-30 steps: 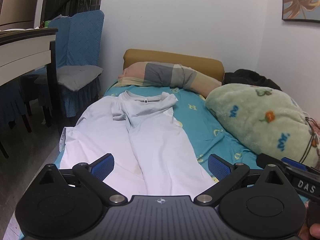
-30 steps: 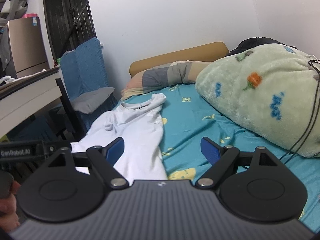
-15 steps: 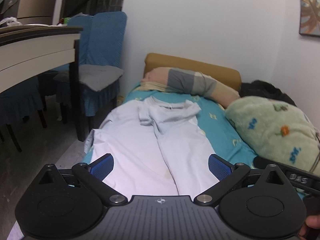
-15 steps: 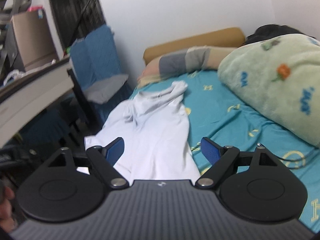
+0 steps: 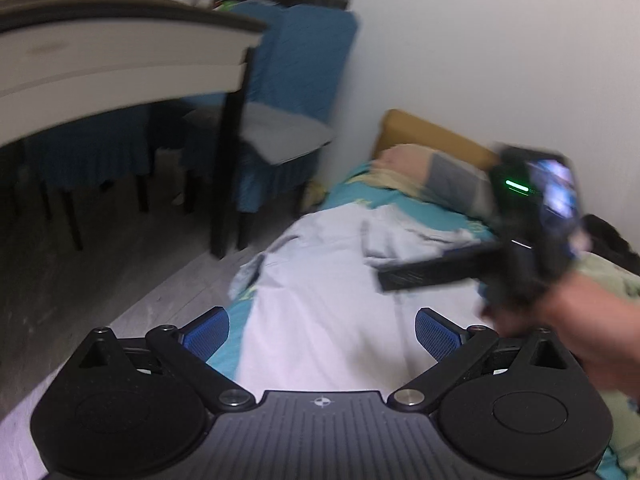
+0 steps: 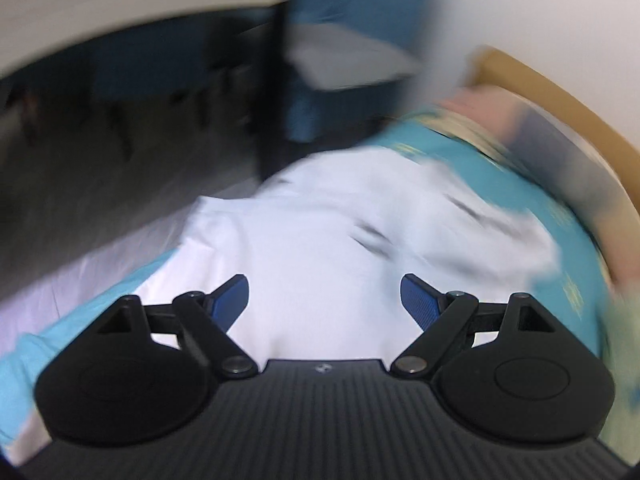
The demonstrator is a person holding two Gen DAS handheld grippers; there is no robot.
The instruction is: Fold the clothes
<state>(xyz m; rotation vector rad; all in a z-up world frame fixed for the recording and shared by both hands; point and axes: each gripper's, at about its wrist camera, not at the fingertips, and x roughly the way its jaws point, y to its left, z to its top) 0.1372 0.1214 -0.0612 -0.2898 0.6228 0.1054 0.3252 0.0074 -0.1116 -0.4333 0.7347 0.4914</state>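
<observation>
We saw the white T-shirt (image 5: 320, 300) spread along the bed's (image 5: 472, 228) floor-side edge, collar bunched. Our left gripper (image 5: 322, 334) and right gripper (image 6: 322, 300) stood wide open, empty. Grabbing hastily risked pinching the teal sheet (image 6: 568, 216) or dragging fabric floorward.

A bed (image 5: 352, 196) with a teal sheet and a striped pillow (image 5: 432, 172) against a white wall. Beside it, a blue-covered chair (image 5: 288, 92) and a dark-edged table (image 5: 120, 52).

Smooth pale cloth shirt (image 5: 328, 292), teal cotton sheet (image 6: 532, 196), matt black plastic gripper (image 5: 322, 330), ribbed blue pads (image 5: 436, 334)
</observation>
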